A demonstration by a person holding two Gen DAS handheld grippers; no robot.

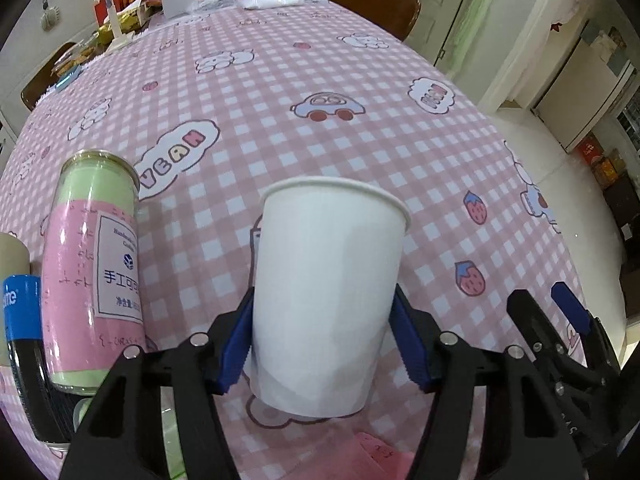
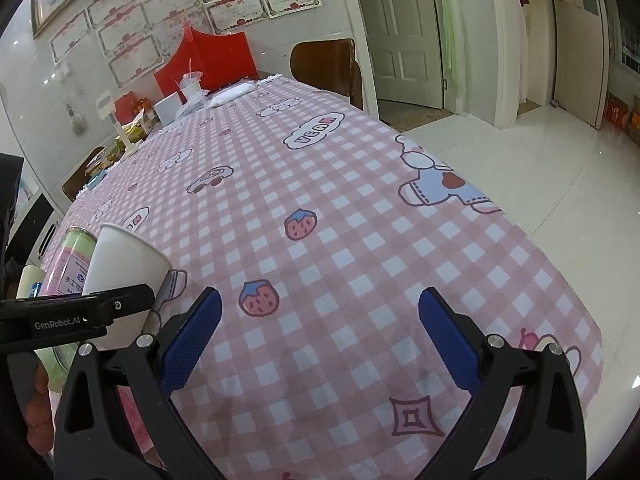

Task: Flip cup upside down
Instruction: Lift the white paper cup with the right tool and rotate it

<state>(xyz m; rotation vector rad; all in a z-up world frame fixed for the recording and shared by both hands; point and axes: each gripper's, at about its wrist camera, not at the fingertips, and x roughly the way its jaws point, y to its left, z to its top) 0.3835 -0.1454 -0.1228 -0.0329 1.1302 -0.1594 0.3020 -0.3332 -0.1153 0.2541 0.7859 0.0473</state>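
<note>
Far left stuff: a tall clear jar with a pink label and pale green filling (image 1: 94,272) stood near the worktop's left edge, with a blue-capped dark bottle (image 1: 22,320) just beside it, partly cut off by the frame.
Left tongs (image 1: 322,340): clenched on the white paper cup (image 1: 326,296), blue pads pressed to both its sides low down on the wall.
Cup: rim up, pretty much upright, maybe tipped a bit. Can't tell if its base touched the cloth or sat just above it. It was just right of the jar.
Worktop: covered in a pink and white checked cloth with cartoon prints (image 1: 360,140).
Right tongs (image 2: 320,336): released, jaws wide apart with nothing between them, hovering over bare cloth to the right of the cup.
Back end: red box (image 2: 208,60), white boxes, wooden chair (image 1: 372,4).
</note>
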